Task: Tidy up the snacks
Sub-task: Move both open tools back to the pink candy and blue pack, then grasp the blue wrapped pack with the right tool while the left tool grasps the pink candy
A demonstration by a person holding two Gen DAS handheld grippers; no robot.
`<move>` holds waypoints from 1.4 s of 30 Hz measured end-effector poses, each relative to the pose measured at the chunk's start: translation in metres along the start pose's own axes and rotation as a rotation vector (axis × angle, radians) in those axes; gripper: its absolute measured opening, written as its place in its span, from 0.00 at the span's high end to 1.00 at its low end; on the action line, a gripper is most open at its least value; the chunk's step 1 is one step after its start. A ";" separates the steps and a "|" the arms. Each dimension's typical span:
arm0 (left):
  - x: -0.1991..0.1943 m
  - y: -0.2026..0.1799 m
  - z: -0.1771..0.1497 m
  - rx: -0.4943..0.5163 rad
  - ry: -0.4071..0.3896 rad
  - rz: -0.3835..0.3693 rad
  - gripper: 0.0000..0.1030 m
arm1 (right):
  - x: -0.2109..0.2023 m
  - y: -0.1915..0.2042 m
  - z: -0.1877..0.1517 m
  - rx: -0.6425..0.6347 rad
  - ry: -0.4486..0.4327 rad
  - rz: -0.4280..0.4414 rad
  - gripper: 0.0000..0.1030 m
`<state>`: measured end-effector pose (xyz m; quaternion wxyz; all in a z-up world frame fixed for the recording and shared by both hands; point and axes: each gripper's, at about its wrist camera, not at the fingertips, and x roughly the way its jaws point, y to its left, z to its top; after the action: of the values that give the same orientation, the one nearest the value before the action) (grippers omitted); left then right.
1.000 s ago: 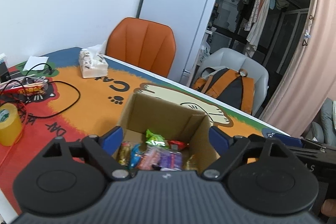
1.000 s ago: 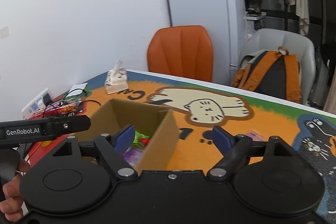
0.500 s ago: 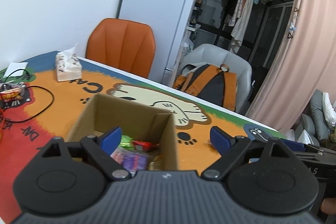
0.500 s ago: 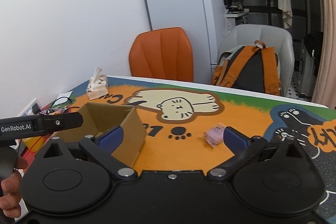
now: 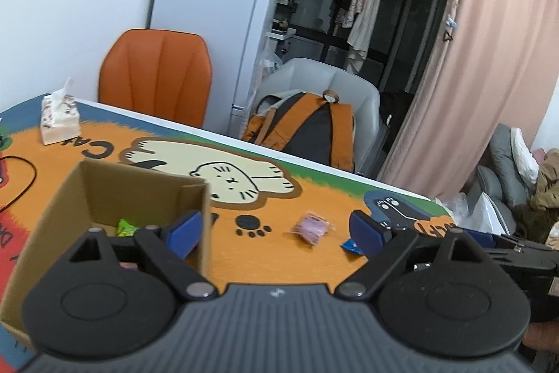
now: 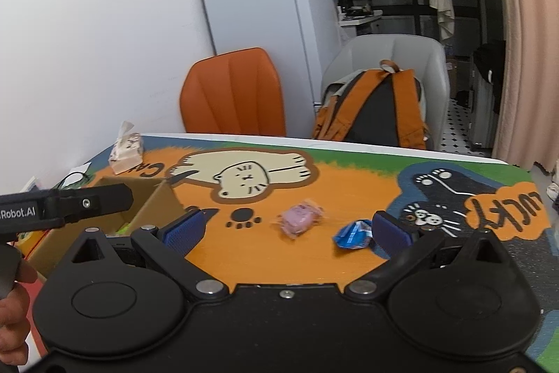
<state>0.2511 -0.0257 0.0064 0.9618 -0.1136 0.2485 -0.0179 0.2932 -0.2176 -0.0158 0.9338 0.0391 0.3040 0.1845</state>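
**Colours on and around the snack table**

We see a table mat (image 6: 349, 194) in bright orange with a cream cartoon cat, black paw prints and a dark blue patch edged in green. A pink-wrapped snack (image 6: 299, 220) and a blue-wrapped snack (image 6: 351, 235) lie on the orange. The cardboard box (image 5: 115, 194) is plain brown, with a green wrapper (image 5: 125, 228) inside. We note an orange chair (image 6: 232, 93), an orange-and-black backpack (image 6: 377, 107) and a white fridge (image 6: 262, 9).

You see a matt brown cardboard box (image 5: 104, 194) on a smooth printed table mat (image 6: 349, 184). The pink snack (image 6: 299, 220) and blue snack (image 6: 353, 235) wear glossy, crinkled plastic wrappers.
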 end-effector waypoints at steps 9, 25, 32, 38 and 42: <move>0.024 -0.029 -0.004 0.053 0.039 -0.034 0.24 | 0.007 -0.030 -0.004 0.025 0.019 -0.032 0.07; 0.100 -0.051 -0.017 0.063 0.148 -0.056 0.40 | 0.056 -0.066 -0.014 0.063 0.109 -0.034 0.14; 0.133 -0.044 -0.017 0.037 0.188 -0.034 0.42 | 0.088 -0.066 -0.013 0.041 0.153 -0.036 0.17; 0.153 -0.037 -0.016 0.021 0.213 -0.014 0.42 | 0.111 -0.065 -0.013 0.034 0.179 -0.038 0.20; 0.162 -0.035 -0.017 0.021 0.225 -0.005 0.43 | 0.126 -0.065 -0.017 0.031 0.206 -0.041 0.32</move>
<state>0.3856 -0.0784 -0.0768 0.9289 -0.1012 0.3544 -0.0353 0.3982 -0.2320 -0.1111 0.9006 0.0283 0.4018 0.1635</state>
